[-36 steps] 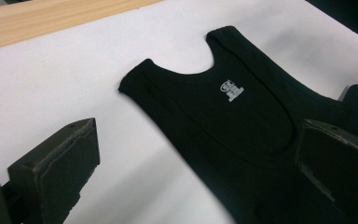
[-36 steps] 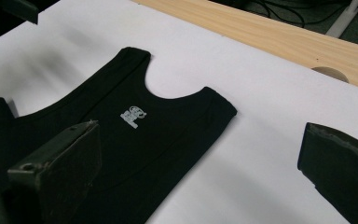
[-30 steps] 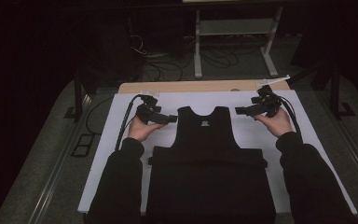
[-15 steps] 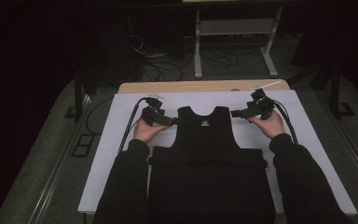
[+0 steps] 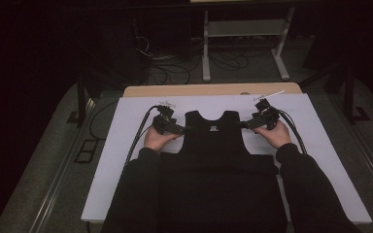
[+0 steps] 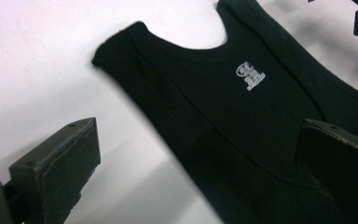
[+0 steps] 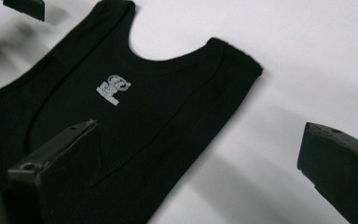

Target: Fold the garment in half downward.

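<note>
- Black sleeveless knit vest (image 5: 213,145) with a small white printed logo below the neckline (image 6: 251,76): it lies flat on the white sheet (image 5: 320,145) covering the table, neck toward the far edge, hem toward the near edge, roughly midway between the left and right edges.
- Shoulder straps: the left strap (image 6: 121,51) and right strap (image 7: 235,58) lie flat and unfolded, each with its outer edge free on the sheet.
- Left gripper (image 5: 182,129): at the outer edge of the left strap, jaws spread wide, one pad over the sheet and one over the fabric; nothing is grasped.
- Right gripper (image 5: 245,124): mirrored at the right strap, jaws likewise spread and empty.
- Judged step: taking hold of both shoulders at once, probably to lift or fold the garment.
- Advice: lower each gripper so one jaw slides beneath the strap edge, gather both fabric layers before closing, and pinch at matching heights on each side so the vest rises level without twisting.
- Risk: a shallow bite may catch only the top layer.
</note>
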`<state>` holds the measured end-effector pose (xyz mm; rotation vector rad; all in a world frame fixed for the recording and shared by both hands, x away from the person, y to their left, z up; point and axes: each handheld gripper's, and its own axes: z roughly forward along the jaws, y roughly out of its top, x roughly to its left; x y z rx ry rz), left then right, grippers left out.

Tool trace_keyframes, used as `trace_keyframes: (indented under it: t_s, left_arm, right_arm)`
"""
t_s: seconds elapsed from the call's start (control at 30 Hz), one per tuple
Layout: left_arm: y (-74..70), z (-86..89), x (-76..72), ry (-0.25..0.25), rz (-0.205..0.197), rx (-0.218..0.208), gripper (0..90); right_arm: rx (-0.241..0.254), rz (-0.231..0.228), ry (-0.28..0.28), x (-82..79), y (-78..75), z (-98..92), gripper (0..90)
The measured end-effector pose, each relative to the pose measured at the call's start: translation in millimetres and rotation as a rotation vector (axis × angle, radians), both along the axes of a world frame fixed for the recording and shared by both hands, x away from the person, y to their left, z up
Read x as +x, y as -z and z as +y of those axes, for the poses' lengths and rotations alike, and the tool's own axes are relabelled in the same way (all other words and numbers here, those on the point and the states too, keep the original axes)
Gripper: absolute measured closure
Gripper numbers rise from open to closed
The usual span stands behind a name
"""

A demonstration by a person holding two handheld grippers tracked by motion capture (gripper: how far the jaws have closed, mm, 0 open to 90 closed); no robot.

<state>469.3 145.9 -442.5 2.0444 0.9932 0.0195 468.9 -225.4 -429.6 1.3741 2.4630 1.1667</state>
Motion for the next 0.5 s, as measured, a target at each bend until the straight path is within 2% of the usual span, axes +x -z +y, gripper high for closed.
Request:
trace_keyframes:
  t_s: [0.13, 0.33, 0.5]
  left_arm:
    - [3.1, -2.6, 0.2, 0.008, 0.004, 0.004, 0.0]
    - [5.3, -5.6, -0.1, 0.013, 0.002, -0.006, 3.5]
    - [6.5, -6.0, 0.3, 0.012, 0.005, -0.005, 6.8]
  right_arm:
    - [0.002, 0.012, -0.013, -0.1, 5.3, 5.7, 3.0]
    - [-0.027, 0.006, -0.012, -0.5, 12.4, 15.4, 13.6]
    - [-0.043, 0.007, -0.006, -0.6, 18.2, 21.4, 16.8]
